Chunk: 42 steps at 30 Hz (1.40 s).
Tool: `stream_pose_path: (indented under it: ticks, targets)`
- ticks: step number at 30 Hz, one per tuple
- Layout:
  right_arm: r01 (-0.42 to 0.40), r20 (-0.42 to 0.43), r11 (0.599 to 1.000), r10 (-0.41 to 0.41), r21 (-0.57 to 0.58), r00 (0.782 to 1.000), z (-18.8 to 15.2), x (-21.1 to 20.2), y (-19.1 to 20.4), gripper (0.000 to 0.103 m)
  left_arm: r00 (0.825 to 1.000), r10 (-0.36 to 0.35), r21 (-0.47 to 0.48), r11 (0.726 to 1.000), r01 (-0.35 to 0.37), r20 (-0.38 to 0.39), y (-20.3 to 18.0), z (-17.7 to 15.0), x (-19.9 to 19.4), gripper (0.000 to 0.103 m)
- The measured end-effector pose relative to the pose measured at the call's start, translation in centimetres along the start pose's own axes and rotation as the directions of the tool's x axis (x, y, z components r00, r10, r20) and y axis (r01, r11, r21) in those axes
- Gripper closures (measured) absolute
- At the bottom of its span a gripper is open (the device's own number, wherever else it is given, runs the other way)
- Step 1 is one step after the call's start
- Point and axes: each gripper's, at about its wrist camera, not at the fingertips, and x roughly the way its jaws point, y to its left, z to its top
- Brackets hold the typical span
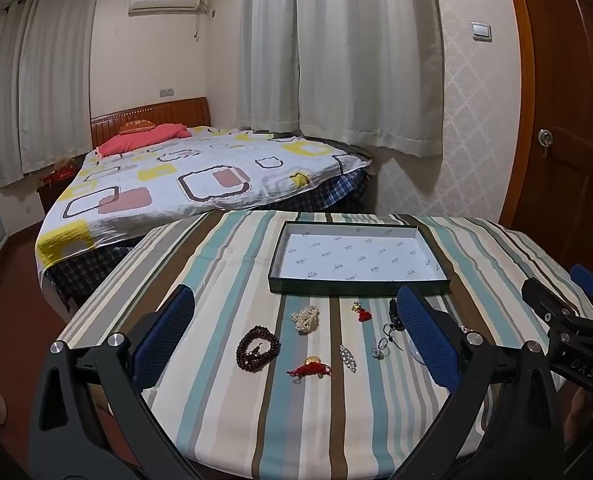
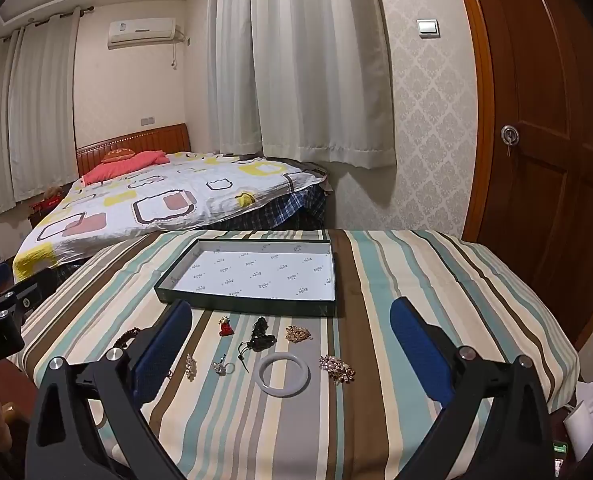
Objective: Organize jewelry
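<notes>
Both tongs, left gripper [image 1: 296, 328] and right gripper [image 2: 292, 340], gape released above jewelry; empty tray [image 2: 168, 286] sits mid-frame on the striped tablecloth [image 2: 436, 280].

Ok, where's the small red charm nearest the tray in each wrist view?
Left wrist: the red charm lies right of centre, just in front of the tray, between the pearls and the black cord piece.
Right wrist: the red charm lies left of centre, below the tray's front wall, left of the black cord piece.
Shared landmark: the tray's front wall.
</notes>
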Motion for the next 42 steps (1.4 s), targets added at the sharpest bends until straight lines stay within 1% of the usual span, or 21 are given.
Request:
stream_pose_path:
  ticks: [42]
  targets:
    - [-0.001,0.002,1.0,0.001,0.001,1.0,0.06,-0.09,-0.12,0.006,1.0,-0.006,-0.006,1.0,0.006,-0.015,0.03,0.02,0.06,0.004]
